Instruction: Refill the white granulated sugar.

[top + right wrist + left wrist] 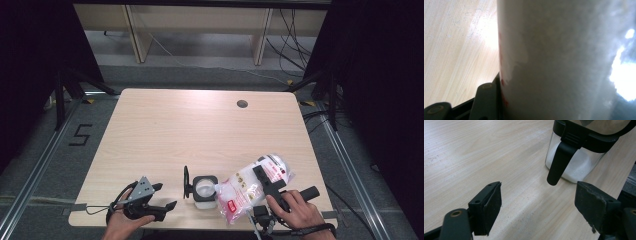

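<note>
Bag (252,185) of white granules, clear plastic with red print, is what the work turns on: it sits clamped in the right gripper (270,186) at the near right edge of the table (200,130), tipped so its long axis slopes down and leftward, with the low corner right over the mouth of the jar (205,190). In the right gripper view the bag (564,60) presses close against the lens, with one black jaw hard against its side at lower left, so the jaws pinch the bag rather than stand free. Judging from that tilt, pouring depends on keeping the low corner above the opening.

Just beyond, the jar stands upright with its black lid (186,182) swung open to the left; white granules already lie inside.

Left gripper (150,205) rests near the front edge, a little left of the jar, jaws spread with nothing between them. Its own view shows the jar (576,162) ahead and right of the fingers (491,207), near but apart.
</note>
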Demonstrator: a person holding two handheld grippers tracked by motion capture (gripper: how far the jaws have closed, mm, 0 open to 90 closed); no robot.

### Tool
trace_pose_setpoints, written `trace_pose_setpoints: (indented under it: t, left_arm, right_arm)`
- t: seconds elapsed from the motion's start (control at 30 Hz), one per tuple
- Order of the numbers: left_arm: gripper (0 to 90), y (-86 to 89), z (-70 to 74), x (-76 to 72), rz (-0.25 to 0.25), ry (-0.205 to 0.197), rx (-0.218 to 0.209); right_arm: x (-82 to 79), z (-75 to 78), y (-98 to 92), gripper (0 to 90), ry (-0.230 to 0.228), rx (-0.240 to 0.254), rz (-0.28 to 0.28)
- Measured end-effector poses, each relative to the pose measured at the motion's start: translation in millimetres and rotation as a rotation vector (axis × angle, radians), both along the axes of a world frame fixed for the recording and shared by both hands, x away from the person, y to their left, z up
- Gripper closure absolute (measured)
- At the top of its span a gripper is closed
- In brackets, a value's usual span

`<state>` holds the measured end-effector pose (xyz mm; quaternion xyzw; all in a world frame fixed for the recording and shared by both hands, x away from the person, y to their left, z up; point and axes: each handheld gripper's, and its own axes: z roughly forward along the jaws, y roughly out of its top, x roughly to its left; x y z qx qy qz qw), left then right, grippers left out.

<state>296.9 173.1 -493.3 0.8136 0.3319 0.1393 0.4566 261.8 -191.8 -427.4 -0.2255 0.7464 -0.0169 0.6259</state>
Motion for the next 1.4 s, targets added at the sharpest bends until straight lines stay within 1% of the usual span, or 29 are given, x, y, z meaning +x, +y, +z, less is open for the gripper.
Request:
trace_pose_setpoints:
  t: [0.03, 0.13, 0.17, 0.2, 0.23, 0.27, 0.3, 0.37, 0.4, 0.53, 0.57, 0.6, 0.63, 0.67, 0.7, 0.73, 0.77, 0.83, 0.9, 0.93, 1.03, 1.07, 1.17, 1.2, 1.23, 1.3, 1.33, 1.37, 1.4]
  left_arm:
    - [21.2, 1.1, 0.1, 0.7, -0.009, -0.005, 0.01]
    - [21.2, 0.0, -0.4, 0.1, 0.0, -0.004, -0.003]
    - [21.2, 0.1, -0.4, 0.1, -0.001, -0.004, -0.003]
    - [21.2, 1.2, 0.1, 0.8, -0.009, -0.006, 0.01]
    - [21.2, 1.2, 0.1, 0.7, -0.009, -0.007, 0.009]
    - [21.2, 1.2, 0.1, 0.6, -0.009, -0.006, 0.01]
    - [21.2, 1.1, 0.3, 0.5, -0.009, -0.004, 0.01]
    - [21.2, 1.1, 0.2, 0.8, -0.009, -0.005, 0.01]
    - [21.2, 0.0, -0.4, 0.1, 0.0, -0.004, -0.004]
    - [21.2, 1.1, 0.1, 0.7, -0.009, -0.006, 0.01]
    - [21.1, 0.1, 0.1, 0.1, -0.002, 0.0, -0.001]
    - [21.2, 0.1, 0.1, 0.0, -0.002, 0.001, -0.001]
    - [21.2, 0.2, -0.3, 0.2, -0.003, -0.003, -0.004]
    - [21.2, 1.1, 0.1, 0.6, -0.009, -0.006, 0.009]
    - [21.2, 0.1, -0.3, 0.2, -0.002, -0.004, -0.005]
    - [21.2, 0.6, 0.5, 0.2, -0.006, 0.0, 0.007]
    - [21.2, 1.4, 0.5, 0.7, -0.012, -0.005, 0.014]
    - [21.2, 1.2, 0.2, 0.7, -0.01, -0.006, 0.011]
    - [21.2, 1.3, 0.4, 0.7, -0.011, -0.004, 0.014]
    - [21.2, 1.2, 0.2, 0.6, -0.009, -0.006, 0.01]
    - [21.2, 1.1, 0.6, 0.5, -0.009, -0.002, 0.013]
    - [21.2, -0.2, 0.0, -0.1, 0.0, 0.002, -0.004]
    - [21.2, -0.3, 0.0, -0.2, 0.001, 0.001, -0.001]
    - [21.2, -0.1, 0.1, -0.1, -0.001, 0.002, -0.002]
    - [21.2, -0.2, 0.0, -0.1, -0.001, 0.001, -0.003]
    - [21.2, 0.3, 0.2, 0.1, -0.003, -0.001, 0.005]
    - [21.2, -0.9, -0.3, -0.4, 0.006, 0.002, -0.011]
    - [21.2, -0.9, -0.4, -0.4, 0.006, 0.002, -0.012]
    - [21.2, 0.2, 0.1, 0.2, -0.001, -0.001, 0.005]
  right_arm:
    - [0.0, 0.0, -0.2, 46.2, 0.0, 0.002, -0.001]
    - [-0.4, 0.8, -0.2, 46.2, -0.001, 0.005, -0.004]
    - [-0.9, -0.2, -0.6, 46.2, 0.002, 0.016, -0.012]
    - [-0.7, 0.4, -0.2, 46.2, -0.001, 0.013, -0.006]
    - [-0.7, 0.3, -0.1, 46.2, 0.0, 0.014, -0.008]
    - [-1.1, -1.5, -0.7, 46.2, 0.011, 0.03, -0.02]
    - [-1.6, -1.0, -0.5, 46.2, 0.003, 0.027, -0.018]
    - [-1.4, -1.7, -0.8, 46.2, 0.011, 0.034, -0.022]
    - [-1.5, -0.7, -0.2, 46.2, 0.002, 0.023, -0.017]
    - [-1.4, -0.9, -0.2, 46.2, 0.003, 0.021, -0.015]
    - [-1.3, -0.6, -0.1, 46.2, 0.002, 0.012, -0.013]
    - [-1.4, -1.9, -0.4, 46.3, 0.011, 0.022, -0.019]
    - [-1.3, -0.9, 0.2, 46.2, 0.004, 0.012, -0.012]
    - [-1.2, -1.2, 0.3, 46.3, 0.006, 0.013, -0.012]
    - [-1.1, -1.6, 0.5, 46.3, 0.007, 0.013, -0.012]
    - [-1.1, -2.7, 0.3, 46.3, 0.015, 0.021, -0.017]
    - [-0.4, -0.9, 1.4, 46.3, 0.005, -0.003, 0.002]
    - [-0.6, -1.7, 1.3, 46.3, 0.005, 0.005, -0.002]
    - [-0.5, -0.9, 1.3, 46.3, 0.004, -0.003, 0.001]
    - [-1.2, -1.6, 0.6, 46.3, 0.007, 0.015, -0.013]
    - [-1.2, -1.2, 0.5, 46.3, 0.005, 0.01, -0.011]
    - [-1.2, -1.3, 0.4, 46.3, 0.006, 0.011, -0.011]
    - [-1.0, -2.8, 0.1, 46.4, 0.013, 0.02, -0.017]
    - [-0.8, -2.7, 0.3, 46.3, 0.012, 0.019, -0.012]
    - [-0.2, -1.5, 1.4, 46.3, 0.003, 0.002, 0.004]
    - [-0.1, -1.8, 1.4, 46.4, 0.005, 0.0, 0.004]
    - [-0.2, -2.9, 0.9, 46.4, 0.013, 0.013, -0.004]
    - [-0.1, -2.8, 1.0, 46.4, 0.013, 0.013, -0.004]
    - [-0.2, -2.8, 1.1, 46.4, 0.012, 0.011, -0.004]
